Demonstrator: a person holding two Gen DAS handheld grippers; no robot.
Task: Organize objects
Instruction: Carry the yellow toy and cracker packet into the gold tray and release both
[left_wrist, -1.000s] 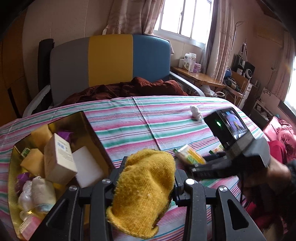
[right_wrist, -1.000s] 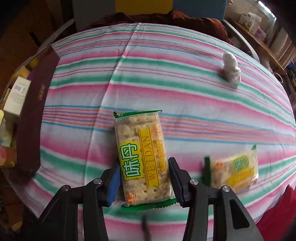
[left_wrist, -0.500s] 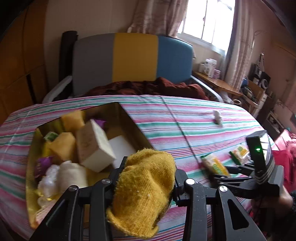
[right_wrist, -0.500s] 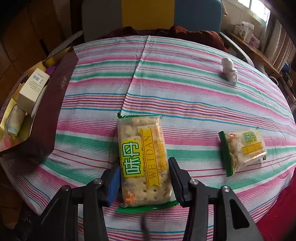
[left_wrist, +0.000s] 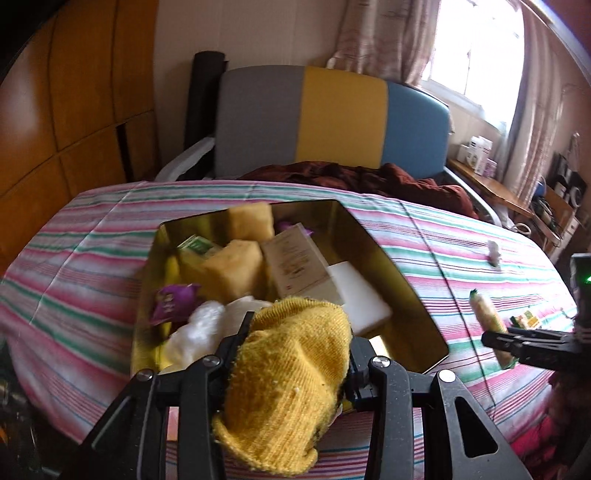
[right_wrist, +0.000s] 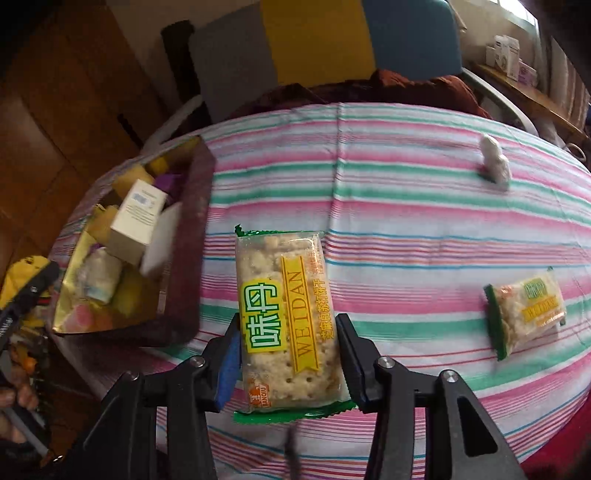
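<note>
Table (left_wrist: 92, 266), striped pink, green and white cloth: fills both views. In the left wrist view it now sits lower and more central than a second ago, with more wooden panelling showing at left.

Gold-lined box (left_wrist: 388, 258): a second ago at the far left edge of the left wrist view, now centred directly ahead of the left hand-held gripper (left_wrist: 291, 369). Contents: pale carton (left_wrist: 295, 262), yellow sponge blocks (left_wrist: 232, 273), white block (left_wrist: 358, 299), purple packet (left_wrist: 173, 302). In the right wrist view the box has come further into frame at left than a second ago.

Yellow knit cloth (left_wrist: 288, 387): clamped between the left hand-held gripper's narrow-set fingers, unchanged grip, hanging just over the box's near edge.

Cracker packet (right_wrist: 284, 317), "WEIDAN": pinched between the right hand-held gripper (right_wrist: 288, 354) fingers as before, held clear above the table, to the right of the box.

Second cracker packet (right_wrist: 524, 314): lies on the table to the right, sharper now than a second ago.

Small white lump (right_wrist: 495, 162): on the table, far right, apart from the rest.
</note>
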